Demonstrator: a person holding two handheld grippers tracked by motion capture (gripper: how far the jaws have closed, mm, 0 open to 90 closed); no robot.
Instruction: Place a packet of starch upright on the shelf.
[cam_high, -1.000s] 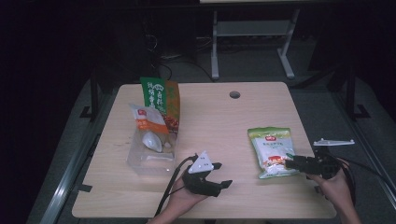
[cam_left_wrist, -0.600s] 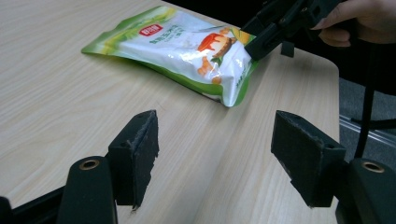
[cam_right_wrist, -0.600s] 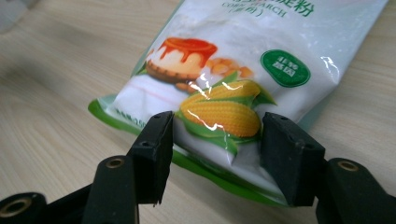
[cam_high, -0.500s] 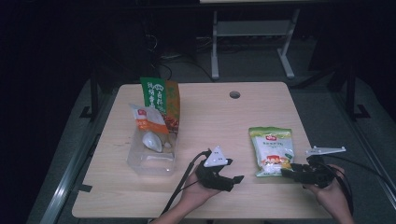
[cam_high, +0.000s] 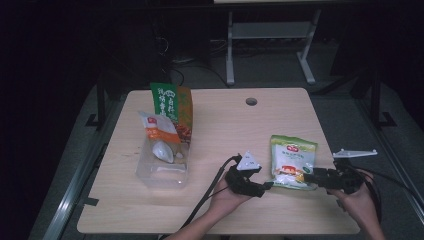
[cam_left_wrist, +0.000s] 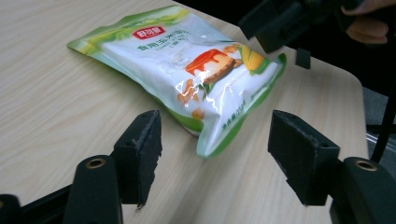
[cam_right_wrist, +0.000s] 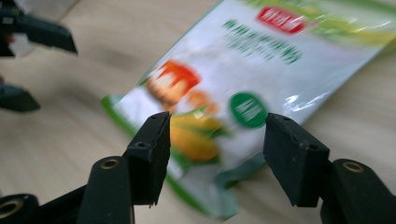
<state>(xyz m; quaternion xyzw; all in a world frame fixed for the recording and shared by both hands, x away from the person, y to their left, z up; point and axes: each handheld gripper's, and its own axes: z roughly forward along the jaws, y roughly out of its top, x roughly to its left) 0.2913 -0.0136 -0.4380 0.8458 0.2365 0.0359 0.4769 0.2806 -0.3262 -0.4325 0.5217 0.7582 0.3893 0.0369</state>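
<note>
We see the green and white snack pouch (cam_high: 292, 161) lying flat on the right half of the wooden table (cam_high: 240, 125), its near corners turned toward the two grippers that flank it. In the left gripper view the pouch (cam_left_wrist: 187, 70) lies ahead of the jaws, its nearest corner reaching into the gap between them without touching either pad. The left gripper (cam_high: 266, 187) sits low over the table at the pouch's near left corner, jaws apart; they have just been closing a little, and nothing is pressed between them. The right gripper (cam_high: 306, 177) comes in from the right side, its tips at the pouch's near right edge. In the right gripper view, which is blurred, the pouch (cam_right_wrist: 243, 84) has its lower edge between the two black jaws, and we see gaps on both sides, so the jaws stand apart and do not clamp it; they have just been opening. Well apart to the left, a clear plastic box (cam_high: 162, 167) holds a small white and orange packet (cam_high: 157, 131), and a tall green bag (cam_high: 172, 107) stands upright at the box's far end. A round hole (cam_high: 251, 101) marks the table's far edge.
</note>
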